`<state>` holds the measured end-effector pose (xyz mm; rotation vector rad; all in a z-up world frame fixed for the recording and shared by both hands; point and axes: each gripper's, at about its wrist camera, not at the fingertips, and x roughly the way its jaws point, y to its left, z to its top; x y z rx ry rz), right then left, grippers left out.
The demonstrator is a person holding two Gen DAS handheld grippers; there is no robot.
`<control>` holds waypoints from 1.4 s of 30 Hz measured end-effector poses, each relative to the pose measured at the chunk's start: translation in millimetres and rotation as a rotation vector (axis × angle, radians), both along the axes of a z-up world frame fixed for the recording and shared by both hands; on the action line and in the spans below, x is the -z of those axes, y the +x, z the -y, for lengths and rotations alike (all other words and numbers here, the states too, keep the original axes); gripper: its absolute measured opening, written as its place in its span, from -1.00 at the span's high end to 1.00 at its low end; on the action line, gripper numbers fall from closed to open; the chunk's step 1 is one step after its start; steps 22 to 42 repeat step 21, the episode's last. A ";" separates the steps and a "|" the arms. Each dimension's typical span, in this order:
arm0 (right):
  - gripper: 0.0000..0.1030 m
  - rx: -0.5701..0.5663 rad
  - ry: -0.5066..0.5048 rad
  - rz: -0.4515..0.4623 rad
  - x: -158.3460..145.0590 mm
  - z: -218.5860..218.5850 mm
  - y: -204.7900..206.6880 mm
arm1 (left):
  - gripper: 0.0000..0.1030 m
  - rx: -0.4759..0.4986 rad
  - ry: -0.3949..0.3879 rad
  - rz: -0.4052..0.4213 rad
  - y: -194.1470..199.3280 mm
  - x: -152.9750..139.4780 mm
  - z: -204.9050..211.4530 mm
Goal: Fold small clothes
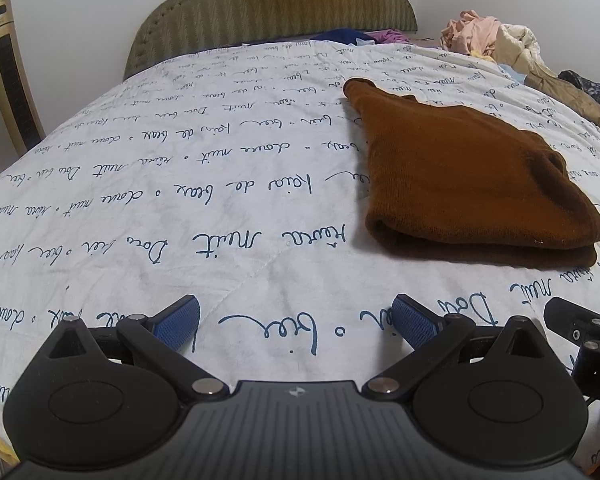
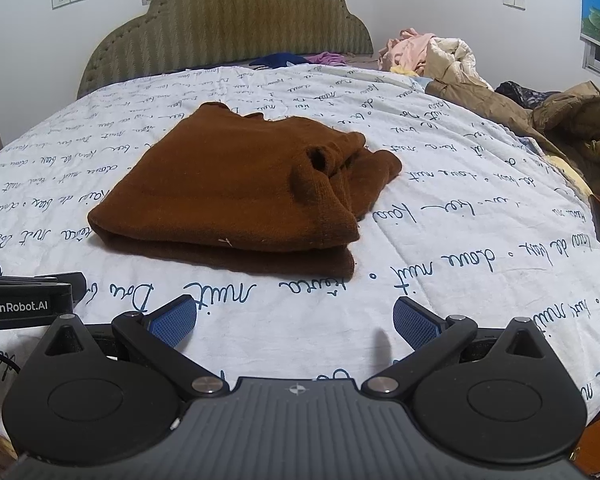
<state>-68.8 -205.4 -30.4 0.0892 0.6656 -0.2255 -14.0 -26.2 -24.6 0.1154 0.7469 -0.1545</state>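
The brown sweater lies folded on the white quilt, its right side bunched and loose; to finish well, I would tuck that bunch flat and square the edges. It sits apart, ahead of the right gripper and ahead-right of the left gripper; both gape wide, holding nothing.

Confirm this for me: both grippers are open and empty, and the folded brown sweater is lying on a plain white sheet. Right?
Nearly. The left gripper and right gripper are open and empty, and the brown sweater lies folded, but the sheet isn't plain: it's white with dark blue handwriting-style script printed all over, as both wrist views show.
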 end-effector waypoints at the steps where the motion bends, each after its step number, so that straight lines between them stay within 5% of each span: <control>1: -0.99 0.000 0.000 0.000 -0.1 -0.2 -0.3 | -1.00 -0.001 -0.001 -0.001 -0.1 0.1 0.0; 42: -0.99 -0.009 0.005 0.003 -1.0 -2.6 -1.6 | -1.00 0.020 0.032 0.029 -4.2 -0.8 5.3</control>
